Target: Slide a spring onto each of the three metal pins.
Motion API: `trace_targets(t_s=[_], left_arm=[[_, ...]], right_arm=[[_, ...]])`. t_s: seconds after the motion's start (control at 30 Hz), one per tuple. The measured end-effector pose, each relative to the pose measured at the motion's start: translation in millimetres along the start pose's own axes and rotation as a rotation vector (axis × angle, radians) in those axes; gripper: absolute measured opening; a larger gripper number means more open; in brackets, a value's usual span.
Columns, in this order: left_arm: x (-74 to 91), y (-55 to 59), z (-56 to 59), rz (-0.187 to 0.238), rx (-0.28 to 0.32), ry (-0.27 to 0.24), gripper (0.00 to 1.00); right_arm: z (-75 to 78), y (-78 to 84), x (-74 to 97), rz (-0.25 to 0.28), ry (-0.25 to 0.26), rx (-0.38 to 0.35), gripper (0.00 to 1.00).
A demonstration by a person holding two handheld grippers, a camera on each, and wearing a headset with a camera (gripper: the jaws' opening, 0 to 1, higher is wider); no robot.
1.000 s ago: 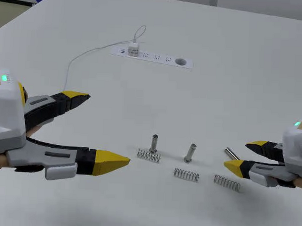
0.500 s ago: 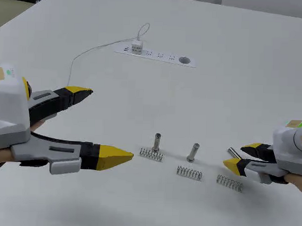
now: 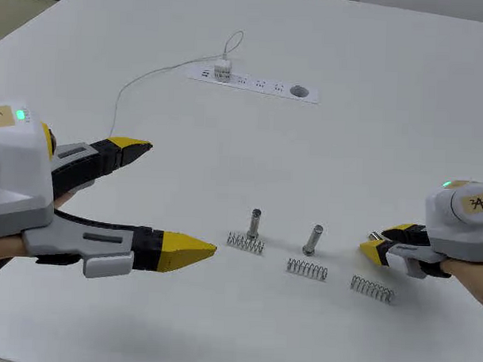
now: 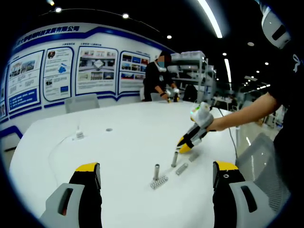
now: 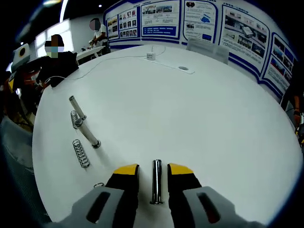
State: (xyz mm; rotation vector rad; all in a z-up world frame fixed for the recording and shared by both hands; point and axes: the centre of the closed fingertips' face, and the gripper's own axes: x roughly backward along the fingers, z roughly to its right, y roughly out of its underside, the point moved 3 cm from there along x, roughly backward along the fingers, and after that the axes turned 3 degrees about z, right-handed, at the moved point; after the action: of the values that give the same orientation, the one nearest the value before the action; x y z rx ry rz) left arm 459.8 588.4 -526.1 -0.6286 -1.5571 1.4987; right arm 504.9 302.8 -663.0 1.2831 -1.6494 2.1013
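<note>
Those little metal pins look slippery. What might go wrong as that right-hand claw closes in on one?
The pin lies loose between the jaws of the right gripper, which don't touch it yet. Being round, it may roll or squirt out as they shut. The nearest spring lies close by that gripper, so a careless lift might knock it away. The left gripper hangs wide open, too distant to steady anything.

Shiny metal pins [image 3: 254, 223] and wire springs [image 3: 307, 269] lie on a matt white table [image 3: 386, 138]
</note>
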Motion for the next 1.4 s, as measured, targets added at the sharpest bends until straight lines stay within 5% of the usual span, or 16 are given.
trace_targets(t_s=[0.53, 1.4], left_arm=[[-4.2, -2.7, 2.3, 0.004, -0.005, 0.013, 1.00], [1.2, -12.4, 5.7, 0.023, -0.013, 0.006, 1.00]], right_arm=[[-0.5, 0.3, 1.6, -0.021, 0.017, -0.068, 0.10], [-17.0, -0.9, 2.2, -0.046, 0.002, -0.066, 0.07]])
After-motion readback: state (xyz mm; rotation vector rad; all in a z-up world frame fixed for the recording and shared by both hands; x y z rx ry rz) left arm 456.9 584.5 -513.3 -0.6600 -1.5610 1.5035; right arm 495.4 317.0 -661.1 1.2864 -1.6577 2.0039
